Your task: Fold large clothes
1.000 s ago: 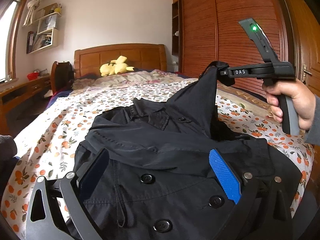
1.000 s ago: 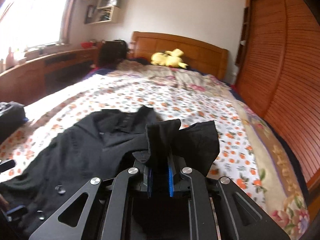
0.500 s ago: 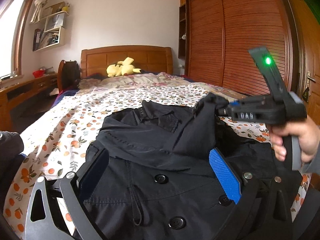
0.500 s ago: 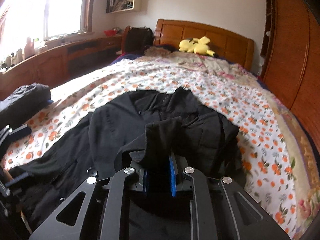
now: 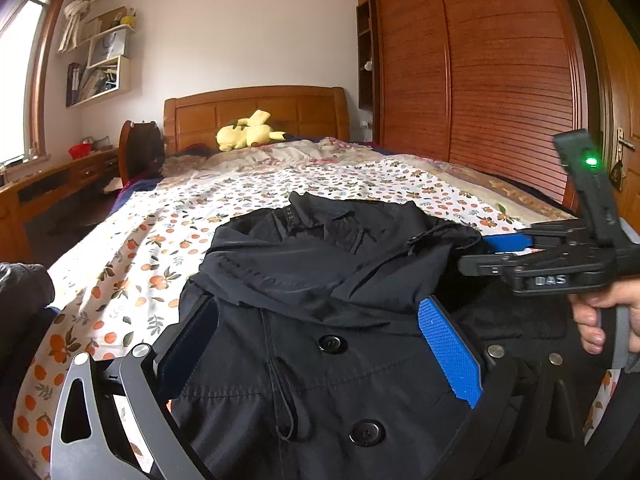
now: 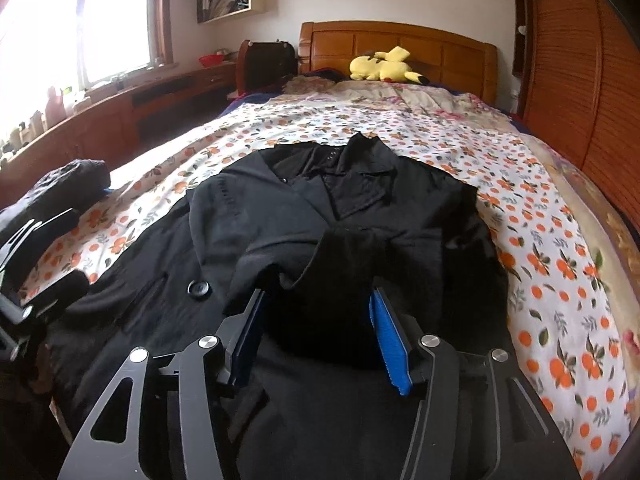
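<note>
Bedspread [image 6: 532,184] carries black coat [image 6: 360,220], sleeves folded inward.

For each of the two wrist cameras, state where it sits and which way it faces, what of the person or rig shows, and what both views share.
Left wrist: sits on the left gripper, low over the black coat, facing the headboard; its open fingers show, plus the right gripper and right hand.
Right wrist: sits on the right gripper, facing the headboard over the coat; its open fingers show, the left gripper at the left edge.
Shared: coat, floral bedspread, yellow plush, headboard.
</note>
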### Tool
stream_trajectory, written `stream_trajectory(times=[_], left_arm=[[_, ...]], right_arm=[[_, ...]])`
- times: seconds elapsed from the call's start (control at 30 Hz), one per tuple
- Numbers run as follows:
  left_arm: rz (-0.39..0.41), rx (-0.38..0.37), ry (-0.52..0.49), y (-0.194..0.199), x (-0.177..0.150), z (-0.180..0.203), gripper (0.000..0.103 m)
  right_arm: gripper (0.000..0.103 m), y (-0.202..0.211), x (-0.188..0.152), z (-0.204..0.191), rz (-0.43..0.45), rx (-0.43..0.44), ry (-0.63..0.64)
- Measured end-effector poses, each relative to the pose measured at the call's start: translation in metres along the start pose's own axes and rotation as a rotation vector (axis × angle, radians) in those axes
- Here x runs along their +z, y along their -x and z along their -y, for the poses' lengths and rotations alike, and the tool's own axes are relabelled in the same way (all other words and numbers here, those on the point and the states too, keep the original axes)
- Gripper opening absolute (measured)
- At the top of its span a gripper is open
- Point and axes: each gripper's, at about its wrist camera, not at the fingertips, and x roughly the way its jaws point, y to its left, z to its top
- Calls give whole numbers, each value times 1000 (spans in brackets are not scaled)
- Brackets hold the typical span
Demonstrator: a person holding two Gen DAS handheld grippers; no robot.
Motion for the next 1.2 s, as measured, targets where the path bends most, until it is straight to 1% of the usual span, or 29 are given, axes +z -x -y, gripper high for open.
stream_trajectory(times=[0.13, 0.3, 0.4, 0.63, 0.67, 0.7, 0.73, 0.9, 1.0, 1.03, 1.1, 1.2], left_arm=[[-14, -2, -22, -5, -3, 10, 101], [-28, -24, -51, -9, -5, 28, 101], [-32, -42, -65, -10, -3, 40, 101], [-40, -72, -101, -16, 4, 72, 101], [-44, -76, -104, -19, 6, 77, 101], [-47, -77, -108, -21, 7, 82, 101], [-52, -79, -115, -25, 10, 87, 101], [-96, -68, -125, -49, 24, 103, 101], [-128, -66, -108, -63, 35, 108, 101], [-136, -67, -106, -67, 39, 110, 101], [-150, -63, -114, -76, 49, 115, 101], [-173, -58, -133, -88, 62, 127, 101]], right_arm=[[54, 16, -15, 11, 21, -20, -22], [54, 32, -32, 31, 35, -61, -45], [54, 37, -39, 44, 25, -81, -65], [55, 42, -60, 71, -36, -116, -67], [55, 43, -62, 74, -40, -116, -71], [60, 44, -64, 77, -42, -115, -76], [63, 46, -67, 80, -42, -115, -82], [63, 52, -74, 86, -49, -108, -72], [64, 58, -77, 90, -38, -90, -72], [66, 60, -77, 91, -33, -85, -73], [68, 66, -78, 92, -15, -71, -76], [68, 72, -78, 94, 2, -57, -82]])
